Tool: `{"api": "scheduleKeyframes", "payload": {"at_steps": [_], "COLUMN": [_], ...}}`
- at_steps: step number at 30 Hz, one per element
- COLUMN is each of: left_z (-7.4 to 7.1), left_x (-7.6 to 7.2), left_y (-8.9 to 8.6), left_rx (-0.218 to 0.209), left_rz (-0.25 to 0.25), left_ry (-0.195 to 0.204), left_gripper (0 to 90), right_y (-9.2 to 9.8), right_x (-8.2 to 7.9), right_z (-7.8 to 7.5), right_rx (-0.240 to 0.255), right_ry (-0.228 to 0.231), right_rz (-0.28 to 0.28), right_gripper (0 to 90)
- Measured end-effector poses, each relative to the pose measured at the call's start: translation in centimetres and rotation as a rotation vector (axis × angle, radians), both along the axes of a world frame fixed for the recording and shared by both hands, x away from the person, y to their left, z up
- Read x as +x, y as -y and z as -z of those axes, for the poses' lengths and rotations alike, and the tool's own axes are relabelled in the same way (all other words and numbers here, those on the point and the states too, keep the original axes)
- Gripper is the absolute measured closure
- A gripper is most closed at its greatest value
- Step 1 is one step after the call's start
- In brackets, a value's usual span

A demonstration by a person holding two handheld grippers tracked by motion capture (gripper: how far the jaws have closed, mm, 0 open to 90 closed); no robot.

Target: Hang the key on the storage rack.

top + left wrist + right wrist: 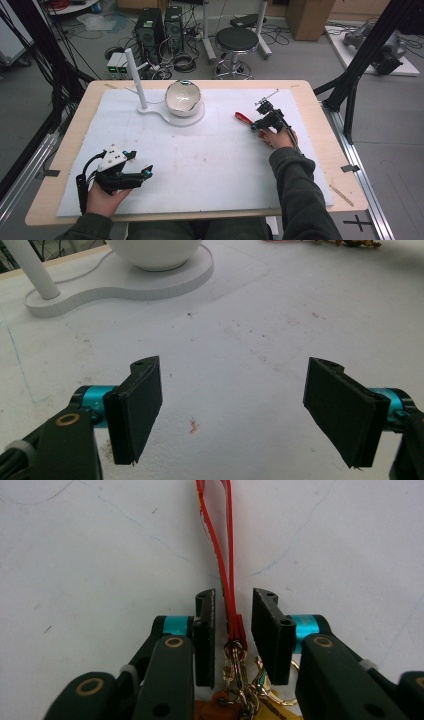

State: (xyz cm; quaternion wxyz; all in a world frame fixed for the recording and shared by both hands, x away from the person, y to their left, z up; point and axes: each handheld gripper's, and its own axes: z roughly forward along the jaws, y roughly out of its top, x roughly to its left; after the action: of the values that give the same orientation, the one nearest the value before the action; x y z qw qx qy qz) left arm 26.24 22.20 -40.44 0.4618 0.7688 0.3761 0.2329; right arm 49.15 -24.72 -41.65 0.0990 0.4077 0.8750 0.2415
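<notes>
So the right claw (233, 630) sits low over the white counter (200, 165) with its jaws drawn in close on either side of a red strap (222, 555) tied to a bunch of keys (240, 680). The pads aren't quite pressing on the strap, so I'd call it narrowed around it rather than pinching. The strap runs straight out ahead between the jaws, the keys bunch up behind them, probably lined up that way for a clean grab. The left claw (235, 410) is spread wide with nothing between its jaws, parked on the counter, with the white bowl (155, 252) on its stand (120, 287) up ahead.
</notes>
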Motion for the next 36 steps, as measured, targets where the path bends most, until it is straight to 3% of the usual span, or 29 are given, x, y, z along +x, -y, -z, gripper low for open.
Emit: {"api": "scheduleKeyframes", "payload": {"at_steps": [7,14,21,36], "left_z": [0.0,0.0,-0.1,-0.1], "left_x": [0.0,0.0,0.0,-0.1], "left_y": [0.0,0.0,-0.1,0.0], "left_rx": [0.003,-0.001,0.002,0.0], "left_rz": [0.004,0.001,0.001,0.0], "left_ry": [0.001,-0.001,0.001,0.003], "left_gripper": [23.8,23.8,23.9,23.8], "right_y": [-0.2,-0.6,-0.9,0.3], "right_x": [0.0,-0.1,-0.5,-1.9], "right_z": [0.2,0.1,-0.3,-2.6], "right_rx": [-0.004,-0.035,-0.035,0.064], "right_ry": [-0.007,0.007,0.009,0.078], "right_rz": [-0.01,-0.033,-0.054,-0.07], "right_gripper": [79.8,81.6,82.2,82.4]}}
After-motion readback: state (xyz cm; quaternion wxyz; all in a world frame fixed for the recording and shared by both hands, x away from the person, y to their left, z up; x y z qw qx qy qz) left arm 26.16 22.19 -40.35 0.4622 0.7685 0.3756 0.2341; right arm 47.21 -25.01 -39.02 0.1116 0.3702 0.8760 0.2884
